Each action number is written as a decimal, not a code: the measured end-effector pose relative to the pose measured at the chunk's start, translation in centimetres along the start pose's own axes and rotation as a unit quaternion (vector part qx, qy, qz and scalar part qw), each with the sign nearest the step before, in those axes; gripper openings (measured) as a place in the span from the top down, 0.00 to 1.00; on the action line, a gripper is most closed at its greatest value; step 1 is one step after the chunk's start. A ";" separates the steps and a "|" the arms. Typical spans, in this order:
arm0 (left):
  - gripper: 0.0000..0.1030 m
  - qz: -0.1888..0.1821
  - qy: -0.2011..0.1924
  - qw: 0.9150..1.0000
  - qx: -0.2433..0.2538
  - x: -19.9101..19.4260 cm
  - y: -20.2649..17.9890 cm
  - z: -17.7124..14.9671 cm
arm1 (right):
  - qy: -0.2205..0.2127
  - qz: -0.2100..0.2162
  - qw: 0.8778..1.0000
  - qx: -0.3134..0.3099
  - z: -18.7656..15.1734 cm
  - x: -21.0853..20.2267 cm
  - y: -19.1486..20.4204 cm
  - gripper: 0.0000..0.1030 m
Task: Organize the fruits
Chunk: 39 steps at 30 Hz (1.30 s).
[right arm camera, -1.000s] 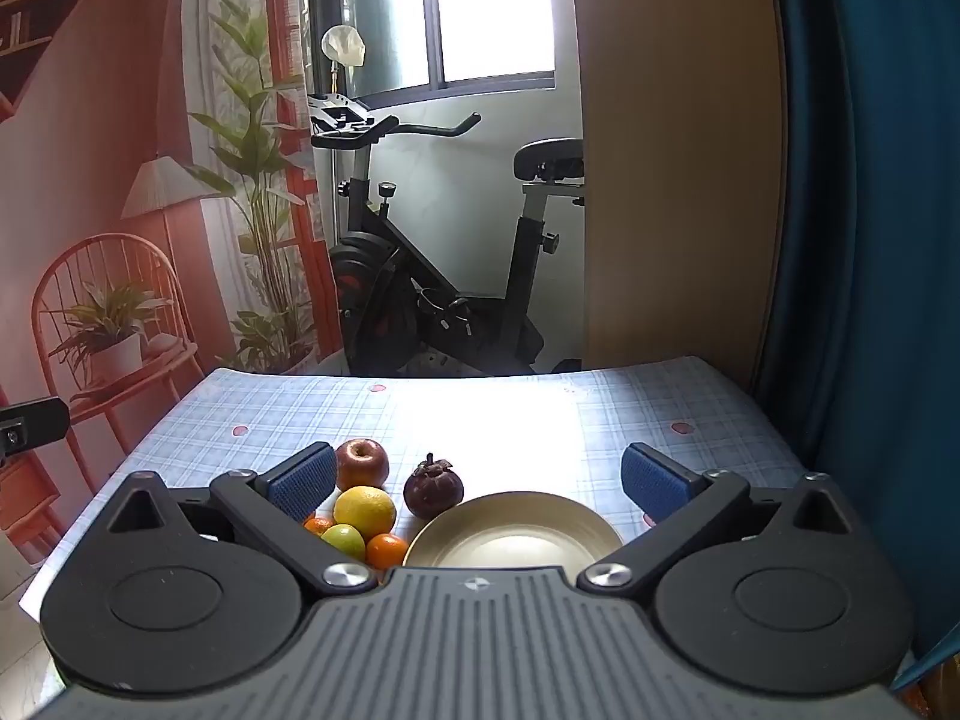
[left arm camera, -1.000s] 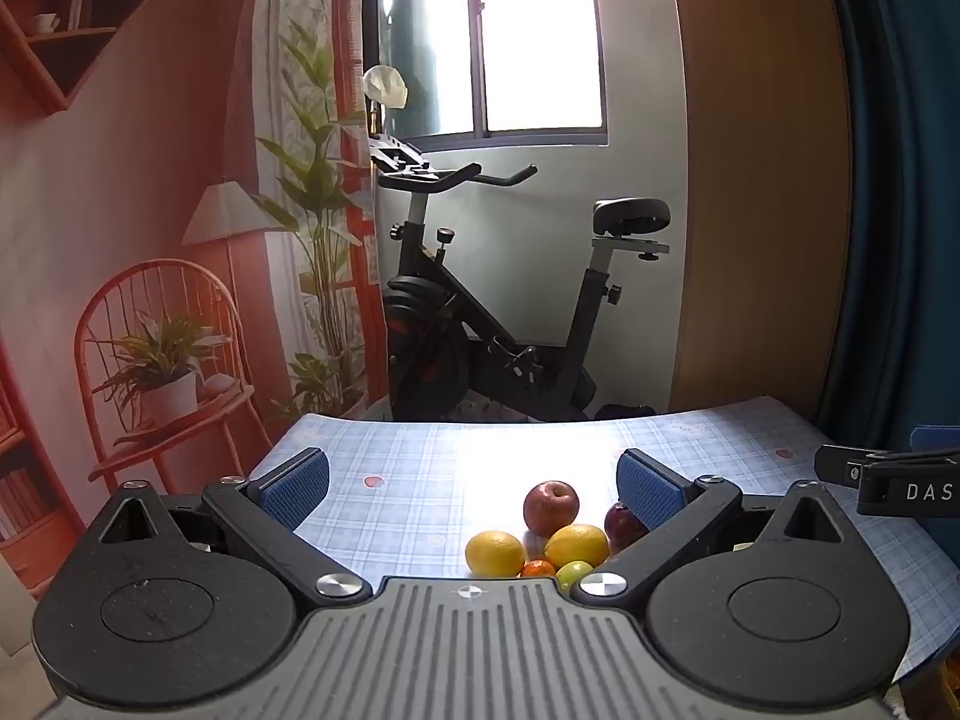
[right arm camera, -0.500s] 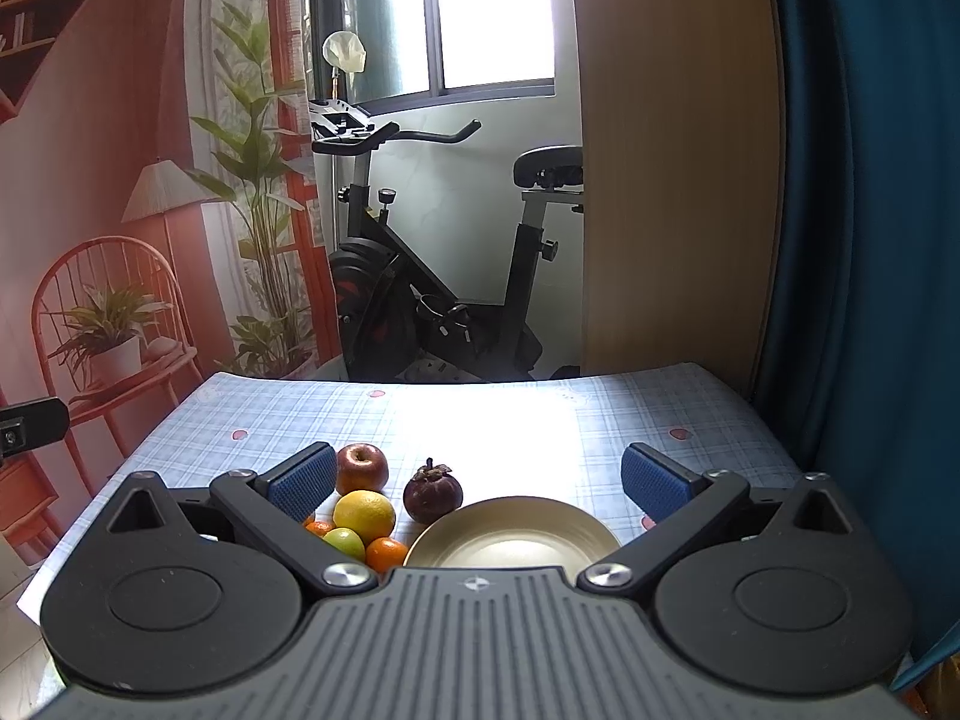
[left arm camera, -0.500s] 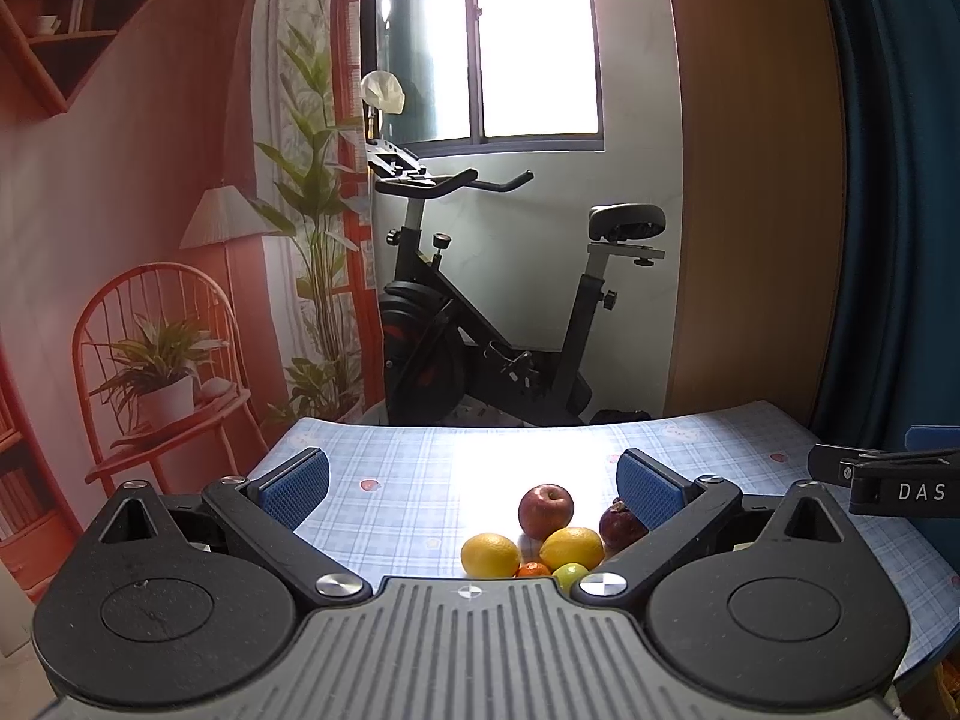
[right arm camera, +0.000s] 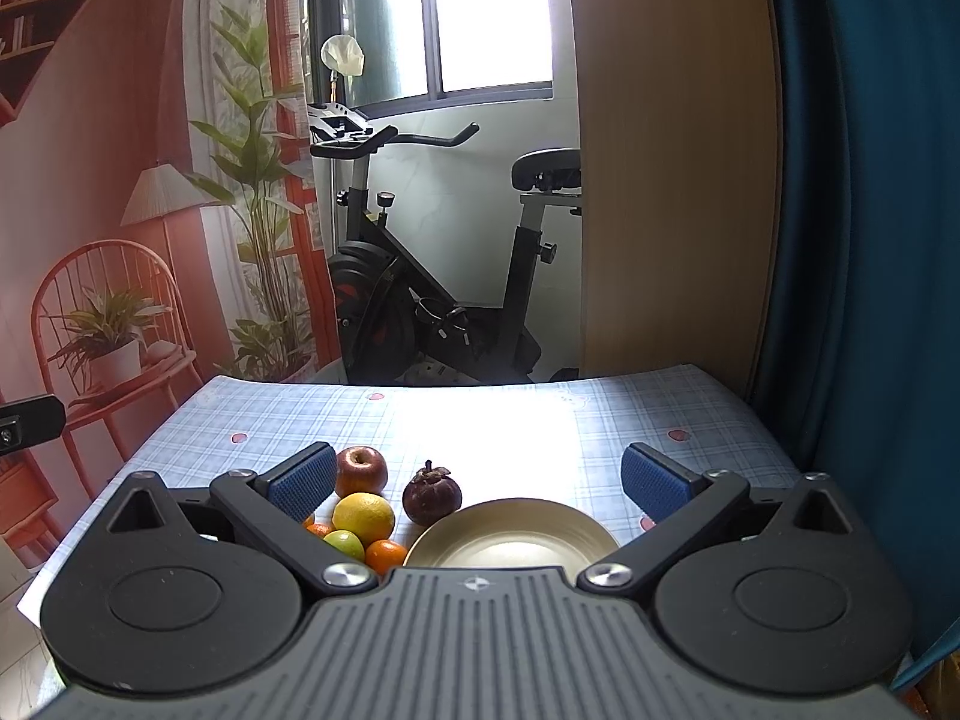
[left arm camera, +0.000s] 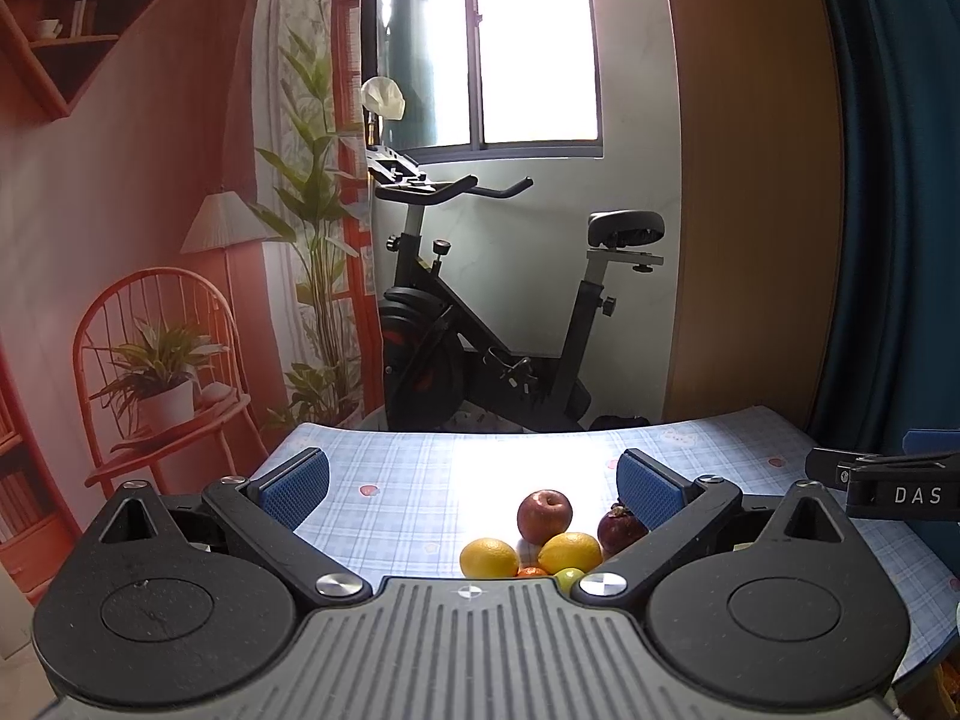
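A cluster of fruit lies on the checked tablecloth: a red apple (left arm camera: 544, 514) (right arm camera: 360, 470), a yellow lemon (left arm camera: 570, 551) (right arm camera: 363, 510), an orange (left arm camera: 489, 558), a dark mangosteen (right arm camera: 431, 497) (left arm camera: 620, 530), a green lime (right arm camera: 344, 543) and a small tangerine (right arm camera: 385, 555). A gold plate (right arm camera: 511, 540) stands empty just right of the fruit. My left gripper (left arm camera: 471, 483) hovers open above the table behind the fruit. My right gripper (right arm camera: 478, 480) is open too, over the plate and mangosteen. Neither holds anything.
The table (right arm camera: 498, 420) ends at a far edge, with an exercise bike (right arm camera: 420, 276) on the floor beyond. A wooden panel (right arm camera: 672, 180) and a blue curtain (right arm camera: 870, 210) stand at the right. The right gripper's side shows in the left wrist view (left arm camera: 882, 489).
Both grippers have tilted or drawn back slightly, so the fruit sits a little lower in each view. Nothing was grasped or moved on the table.
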<state>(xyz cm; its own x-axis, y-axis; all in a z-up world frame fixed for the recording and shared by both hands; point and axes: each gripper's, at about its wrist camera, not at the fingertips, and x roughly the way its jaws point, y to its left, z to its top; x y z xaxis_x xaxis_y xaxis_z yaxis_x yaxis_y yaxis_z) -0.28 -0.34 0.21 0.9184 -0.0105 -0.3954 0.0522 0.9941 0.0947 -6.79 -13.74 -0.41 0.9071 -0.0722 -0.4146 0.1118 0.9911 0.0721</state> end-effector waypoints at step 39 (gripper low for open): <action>0.13 -0.023 0.047 0.994 -0.091 13.3 6.6 -4.8 | 0.015 0.137 0.990 0.007 -7.2 14.5 1.5 0.00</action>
<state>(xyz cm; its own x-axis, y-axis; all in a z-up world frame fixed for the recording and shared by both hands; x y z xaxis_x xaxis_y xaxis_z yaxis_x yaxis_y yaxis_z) 10.39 6.58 -8.83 0.8752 -0.0545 -0.4807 0.0133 0.9960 -0.0888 3.64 -12.48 -12.85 0.8915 0.2031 -0.4050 -0.1314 0.9714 0.1979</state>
